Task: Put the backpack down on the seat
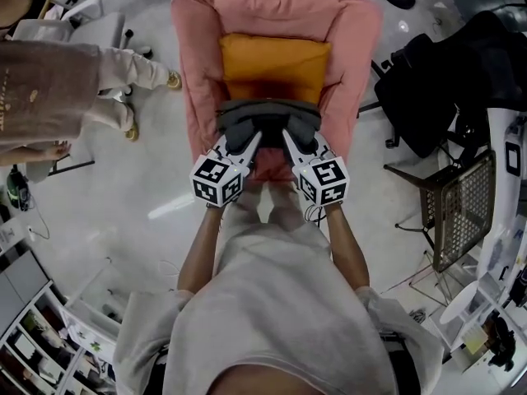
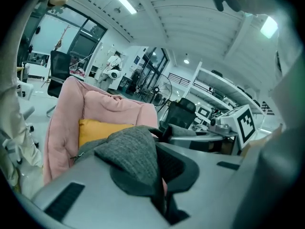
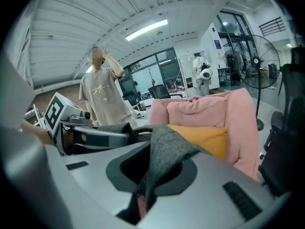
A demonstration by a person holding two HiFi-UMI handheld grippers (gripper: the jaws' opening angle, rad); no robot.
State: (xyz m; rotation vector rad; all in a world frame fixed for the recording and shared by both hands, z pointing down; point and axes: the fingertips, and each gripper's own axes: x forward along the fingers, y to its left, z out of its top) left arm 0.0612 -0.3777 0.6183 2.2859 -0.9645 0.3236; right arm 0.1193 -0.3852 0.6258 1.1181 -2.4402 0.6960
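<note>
Nearest to the camera is the person's pale shirt [image 1: 280,303], and from it two bare forearms [image 1: 202,249] reach forward to the tongs.

The left tongs [image 1: 249,141] are closed fully on a fold of grey cloth at the top of the backpack [image 1: 268,120]. In the left gripper view this cloth comes up out of the pinch and lies over the jaws. The backpack hangs between the two tongs and just beyond their tips. The right tongs [image 1: 290,141], just beside the left ones, are closed in the same way on another fold of the same cloth.

Beyond both tongs stands the pink armchair [image 1: 191,48], which I take for the seat of the task. An orange cushion [image 1: 274,66] leans against its back. The backpack is over the front part of the armchair, on the near side of the cushion. Whether its bottom touches the armchair already, I cannot tell.

Well to the left of the tongs there is a standing person [image 1: 49,89], and well to the right a black office chair [image 1: 436,81].

In my judgement the step in hand is the lowering of the backpack. The next move calls for both tongs to go down together, at equal height so that the bag does not tip. They should open only when the armchair carries the weight. The bag should also sit far enough from the front edge, or it may slide off.
</note>
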